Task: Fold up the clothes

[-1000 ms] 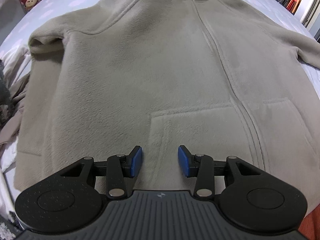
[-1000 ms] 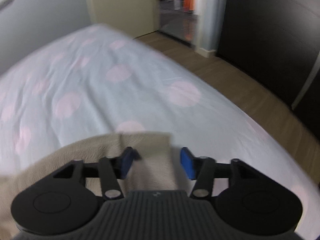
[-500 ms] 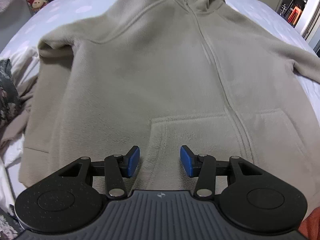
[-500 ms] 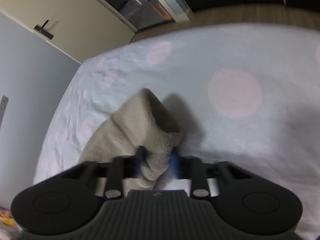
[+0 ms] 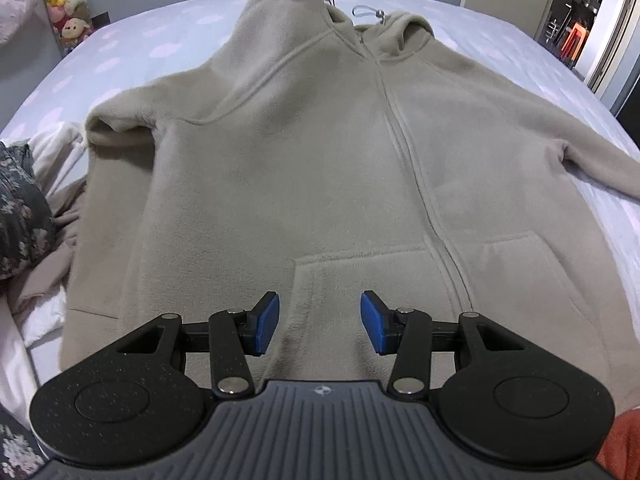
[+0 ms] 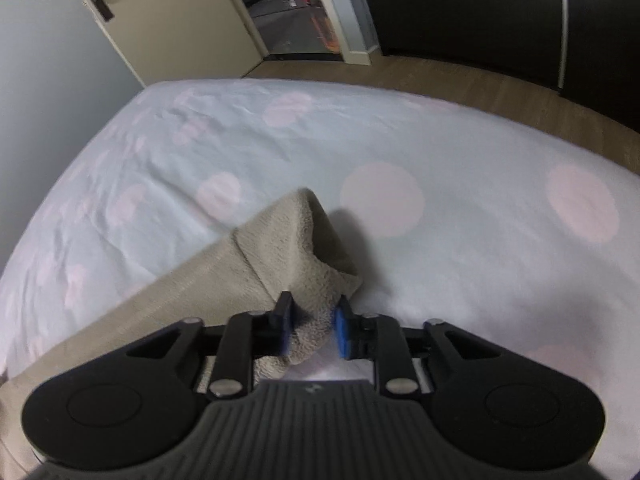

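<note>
On the spotted bed sheet (image 6: 460, 168), hoodie (image 5: 304, 152) spread flat, zip up; left gripper (image 5: 319, 323) half-open, empty, above the near pocket; right gripper (image 6: 312, 330), jaws just eased slightly apart, pinching the cuff (image 6: 304, 248); step: sleeve fold, next carrying it across the chest.

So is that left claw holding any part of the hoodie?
No, the left gripper hangs open above the hoodie, its blue pads apart with nothing pinched.
</note>
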`<state>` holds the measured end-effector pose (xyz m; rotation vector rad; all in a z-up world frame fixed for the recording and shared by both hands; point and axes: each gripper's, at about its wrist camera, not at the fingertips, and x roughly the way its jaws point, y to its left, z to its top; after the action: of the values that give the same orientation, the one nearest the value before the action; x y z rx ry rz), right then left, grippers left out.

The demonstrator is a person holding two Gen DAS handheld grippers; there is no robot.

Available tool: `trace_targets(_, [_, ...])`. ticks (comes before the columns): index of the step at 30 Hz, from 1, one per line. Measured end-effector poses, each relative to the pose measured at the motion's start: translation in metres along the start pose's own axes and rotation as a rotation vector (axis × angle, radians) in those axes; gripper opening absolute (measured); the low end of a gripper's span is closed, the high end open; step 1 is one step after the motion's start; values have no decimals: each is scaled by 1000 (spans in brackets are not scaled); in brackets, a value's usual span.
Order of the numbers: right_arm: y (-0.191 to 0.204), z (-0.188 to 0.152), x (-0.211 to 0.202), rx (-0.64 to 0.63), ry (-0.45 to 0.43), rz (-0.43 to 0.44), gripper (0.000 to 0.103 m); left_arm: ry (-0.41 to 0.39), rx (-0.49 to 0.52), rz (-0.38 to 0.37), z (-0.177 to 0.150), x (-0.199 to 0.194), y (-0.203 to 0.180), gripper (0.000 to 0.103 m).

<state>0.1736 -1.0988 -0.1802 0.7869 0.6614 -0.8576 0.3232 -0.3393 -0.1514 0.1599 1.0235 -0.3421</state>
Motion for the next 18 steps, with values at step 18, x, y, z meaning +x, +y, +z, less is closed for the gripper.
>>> trace_targets(18, [73,-165,-113,-67,88,380,41,52,-96,156,9,-31,144,44])
